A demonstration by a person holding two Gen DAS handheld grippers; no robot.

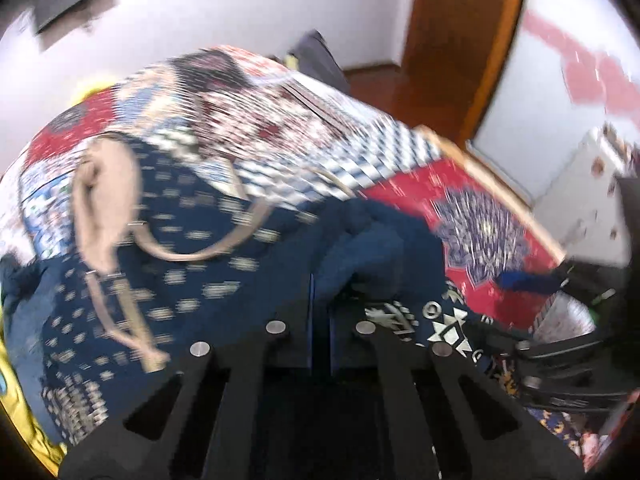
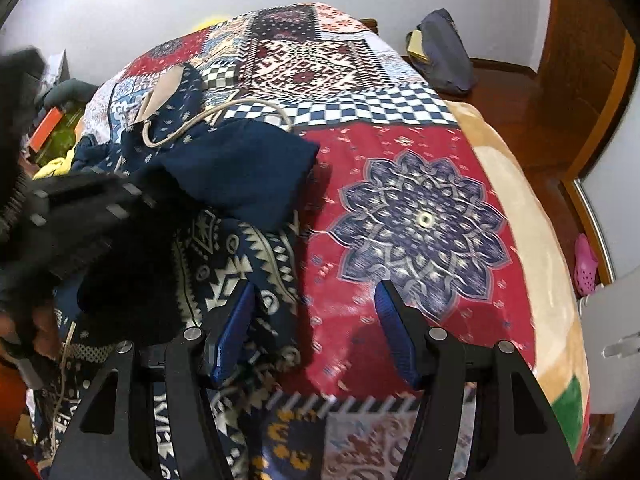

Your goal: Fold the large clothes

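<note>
A large navy garment (image 2: 240, 168) with white patterns and beige trim lies bunched on the left part of the bed (image 2: 500, 184). In the left wrist view, which is blurred, my left gripper (image 1: 320, 300) is shut on a fold of the navy garment (image 1: 372, 248), with its beige strap (image 1: 224, 248) showing to the left. My right gripper (image 2: 316, 300) is open and empty, low over the bedspread, its left finger (image 2: 236, 320) against the garment's patterned edge. The left gripper (image 2: 88, 204) shows in the right wrist view, holding the cloth from the left.
The bed wears a patchwork bedspread in red, blue and white (image 2: 420, 220). A dark bag (image 2: 448, 52) lies on the wooden floor beyond the bed. A pink shoe (image 2: 586, 260) is at the right. Clutter (image 2: 52, 128) sits at the bed's left side.
</note>
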